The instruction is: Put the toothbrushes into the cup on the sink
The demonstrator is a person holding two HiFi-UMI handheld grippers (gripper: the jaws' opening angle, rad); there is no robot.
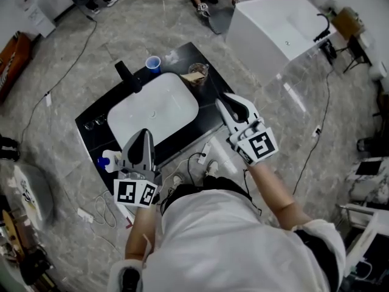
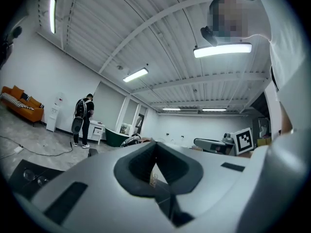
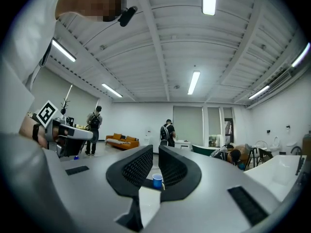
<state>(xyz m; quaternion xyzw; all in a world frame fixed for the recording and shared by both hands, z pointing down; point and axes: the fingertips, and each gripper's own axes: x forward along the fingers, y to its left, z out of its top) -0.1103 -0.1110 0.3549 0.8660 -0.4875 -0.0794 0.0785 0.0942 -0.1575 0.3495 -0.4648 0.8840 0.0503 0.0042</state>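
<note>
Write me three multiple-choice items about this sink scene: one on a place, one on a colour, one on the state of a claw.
1. The blue cup stands: A on the floor; B on the black counter near the faucet; C on a chair.
2. The basin is: A white; B black; C blue.
3. The left claw is: A wide open; B shut and empty; C holding a toothbrush.
Answers: B, the cup sits by the faucet; A, it shows white against the counter; B, its tips meet on nothing.
</note>
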